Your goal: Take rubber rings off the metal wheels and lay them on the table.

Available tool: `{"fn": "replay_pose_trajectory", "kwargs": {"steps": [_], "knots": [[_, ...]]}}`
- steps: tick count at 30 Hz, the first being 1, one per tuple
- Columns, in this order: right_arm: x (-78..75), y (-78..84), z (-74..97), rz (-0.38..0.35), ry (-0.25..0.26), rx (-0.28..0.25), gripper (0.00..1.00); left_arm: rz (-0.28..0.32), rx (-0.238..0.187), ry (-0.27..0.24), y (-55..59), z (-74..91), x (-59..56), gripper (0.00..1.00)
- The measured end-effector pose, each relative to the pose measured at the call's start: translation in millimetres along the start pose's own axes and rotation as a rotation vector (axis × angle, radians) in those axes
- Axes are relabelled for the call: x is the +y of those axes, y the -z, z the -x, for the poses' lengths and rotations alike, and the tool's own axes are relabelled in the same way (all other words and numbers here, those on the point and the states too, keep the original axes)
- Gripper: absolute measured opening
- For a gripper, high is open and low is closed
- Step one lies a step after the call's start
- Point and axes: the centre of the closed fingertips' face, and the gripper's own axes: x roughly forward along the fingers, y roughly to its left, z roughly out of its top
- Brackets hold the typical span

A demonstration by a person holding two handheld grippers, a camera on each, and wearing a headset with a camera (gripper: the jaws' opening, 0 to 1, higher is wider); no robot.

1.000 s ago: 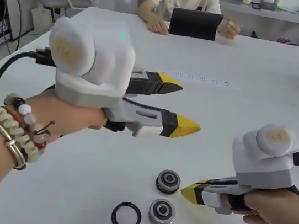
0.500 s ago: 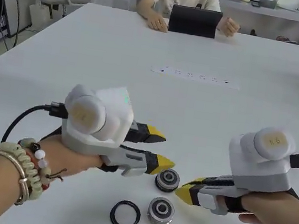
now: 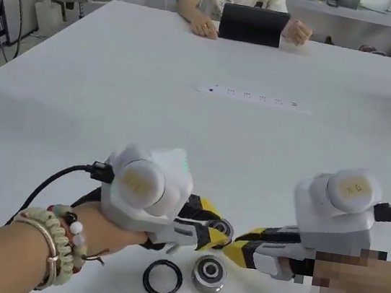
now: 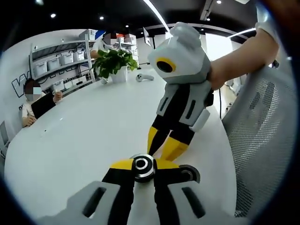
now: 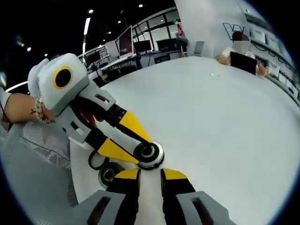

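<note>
The left gripper [image 4: 143, 164] has its yellow-tipped fingers [image 4: 121, 165] closed in on either side of the far wheel [image 5: 149, 153], which sits on the counter [image 3: 151, 96] pinched between them. The right gripper [image 5: 151, 174] points at that same wheel from the opposite side. Its fingers [image 5: 174, 174] are parted by only a narrow gap, hold nothing, and stop just short of the rim. The step in hand looks like the second removal: one gripper steadies the wheel while the other comes in to peel. The dark band around this wheel's edge suggests its ring is on, though it is too small to be sure. The next move calls for the right fingers to catch the thin rubber lip alone, not the metal, and roll it over the rim while the left grip resists the pull. The wheels are short, round and bright metal, with a dark hub like a bearing, so they are hard and likely to skid on the smooth white counter. Just beside the far wheel lies the near wheel [image 3: 208, 274], its edge bare grey metal. Next to that is the loose ring [image 3: 162, 278], a thin black hoop lying flat, probably soft and stretchy.
</note>
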Motion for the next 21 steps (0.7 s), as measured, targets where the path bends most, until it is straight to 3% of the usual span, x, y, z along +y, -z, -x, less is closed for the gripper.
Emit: {"fn": "replay_pose_trajectory", "kwargs": {"steps": [6, 13, 21], "knots": [[1.4, 0.5, -0.4, 0.012, -0.004, 0.007, 0.15, 0.079, -0.004, -0.044, 2.9, -0.2, 8.7, 0.09], [2.3, -0.3, -1.7, 0.018, -0.006, 0.005, 0.17, 0.128, -0.010, -0.035, 4.5, -1.4, 5.8, 0.07], [3.9, -3.4, -5.3, 0.050, 0.006, -0.010, 0.20, 0.127, -0.006, -0.026, 5.4, -0.4, 5.2, 0.07]]}}
